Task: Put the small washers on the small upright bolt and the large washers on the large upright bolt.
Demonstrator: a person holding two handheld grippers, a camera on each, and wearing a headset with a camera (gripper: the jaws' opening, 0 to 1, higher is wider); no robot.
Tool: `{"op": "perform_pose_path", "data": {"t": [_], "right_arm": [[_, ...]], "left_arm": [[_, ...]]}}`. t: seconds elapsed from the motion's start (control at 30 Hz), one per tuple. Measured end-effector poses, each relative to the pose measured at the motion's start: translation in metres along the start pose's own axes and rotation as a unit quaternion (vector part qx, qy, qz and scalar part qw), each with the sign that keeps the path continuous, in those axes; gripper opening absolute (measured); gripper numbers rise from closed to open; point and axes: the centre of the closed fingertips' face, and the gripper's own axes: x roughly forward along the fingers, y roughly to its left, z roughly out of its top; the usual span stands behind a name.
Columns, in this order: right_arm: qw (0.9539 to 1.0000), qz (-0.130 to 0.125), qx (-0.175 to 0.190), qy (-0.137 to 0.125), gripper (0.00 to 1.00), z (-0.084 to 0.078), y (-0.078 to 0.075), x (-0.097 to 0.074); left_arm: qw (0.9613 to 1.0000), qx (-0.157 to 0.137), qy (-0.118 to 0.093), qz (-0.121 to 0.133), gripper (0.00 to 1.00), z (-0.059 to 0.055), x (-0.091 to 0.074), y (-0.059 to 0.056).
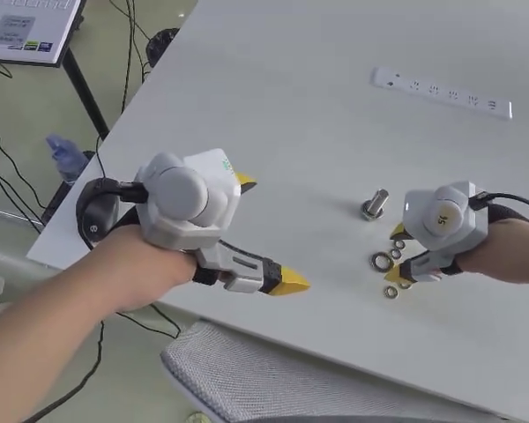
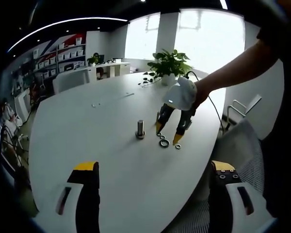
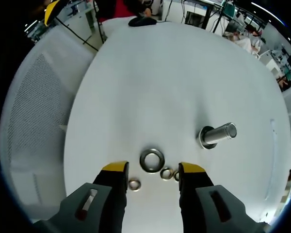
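One steel bolt (image 1: 375,204) stands upright on the white table (image 1: 300,106). Just in front of it lie a large washer (image 1: 382,261) and several small washers (image 1: 391,292). My right gripper (image 1: 395,254) hovers open right over these washers. In the right gripper view its jaws (image 3: 153,168) straddle the large washer (image 3: 152,160) and two small washers (image 3: 166,173), with another small washer (image 3: 134,184) by the left jaw and the bolt (image 3: 217,134) to the right. My left gripper (image 1: 269,233) is open and holds nothing, well left of the bolt (image 2: 140,129).
A white power strip (image 1: 441,92) lies at the table's far right. A grey mesh chair (image 1: 273,379) sits under the near table edge. A black cable unit (image 1: 93,211) hangs off the left edge. A potted plant (image 2: 169,63) stands at the table's far end.
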Motion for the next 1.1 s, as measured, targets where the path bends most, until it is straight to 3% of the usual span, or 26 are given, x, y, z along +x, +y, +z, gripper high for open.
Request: {"op": "perform_pose_path", "data": {"t": [0.3,0.5,0.9,1.1], "right_arm": [[1.0,0.002,0.002,0.005,0.42,-0.003,0.002,0.01],[0.9998,0.015,0.011,0.008,0.37,0.0,0.005,0.009],[0.9994,0.014,0.012,0.028,0.34,0.001,0.003,0.009],[0.9989,0.015,0.002,0.045,0.25,0.0,0.007,0.01]], "left_arm": [[1.0,-0.005,-0.002,0.004,0.93,-0.002,-0.003,0.001],[1.0,-0.006,-0.004,0.007,0.93,-0.004,-0.005,0.0],[0.9999,-0.006,0.007,0.009,0.92,-0.008,-0.008,-0.001],[0.9999,0.003,0.007,0.012,0.9,-0.004,-0.01,0.001]]}}
